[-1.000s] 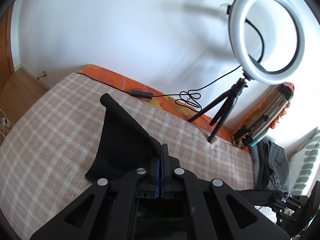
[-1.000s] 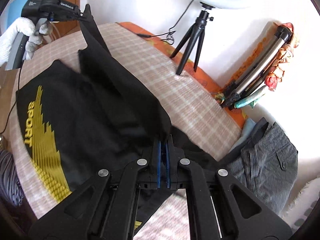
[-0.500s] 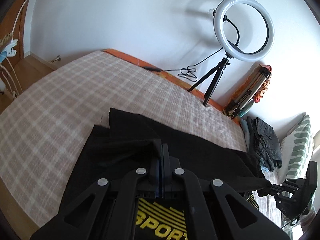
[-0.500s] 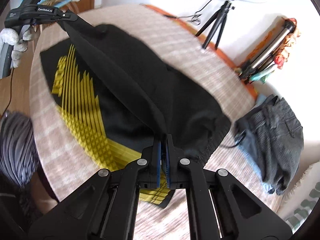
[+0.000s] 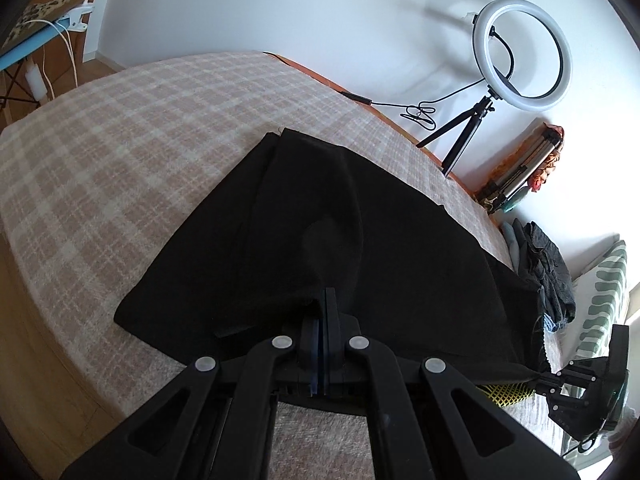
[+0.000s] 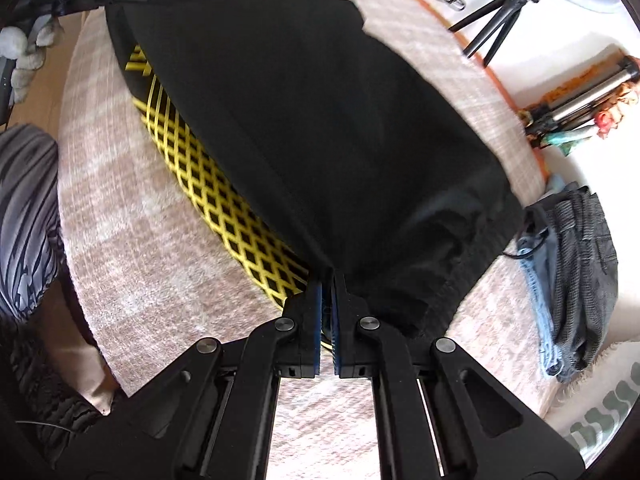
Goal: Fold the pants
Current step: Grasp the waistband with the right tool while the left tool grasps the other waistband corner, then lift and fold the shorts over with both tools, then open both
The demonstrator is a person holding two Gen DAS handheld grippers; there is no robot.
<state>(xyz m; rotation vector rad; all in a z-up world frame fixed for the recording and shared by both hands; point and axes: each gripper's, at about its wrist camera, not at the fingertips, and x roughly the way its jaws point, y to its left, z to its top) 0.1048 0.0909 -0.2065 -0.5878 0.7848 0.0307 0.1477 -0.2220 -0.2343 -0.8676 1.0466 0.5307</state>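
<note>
Two grippers hold one pair of black pants (image 5: 360, 240) over a bed covered with a beige-and-white checked blanket (image 5: 120, 152), which fills most of both wrist views. Beyond the fingers of the left gripper (image 5: 325, 308), a white wall rises behind the bed; a ring light (image 5: 522, 54) on a small black tripod (image 5: 466, 136) stands at the bed's far edge, with a folded metal tripod (image 5: 516, 172) leaning to its right. Farther right of those fingers lie a heap of dark grey trousers (image 5: 548, 268) and a green-and-white patterned pillow (image 5: 600, 300). Wooden floor (image 5: 48, 340) shows to the left of the bed. The left gripper's jaws are pressed together on a bunched edge of the black fabric, and the cloth spreads forward from the fingertips across the blanket. The right gripper (image 6: 328, 280) has its blue-padded jaws likewise clamped narrow on a pinch of the same garment, whose black upper layer stretches away from the fingers toward the far left, where the left gripper grips the other end in a white-gloved hand (image 6: 24, 52). Just left of the right fingers, a lower layer with a yellow lattice print (image 6: 224, 200) shows beneath the black fold. The grey trousers lie right of the right fingers, atop something light blue (image 6: 536, 280).
</note>
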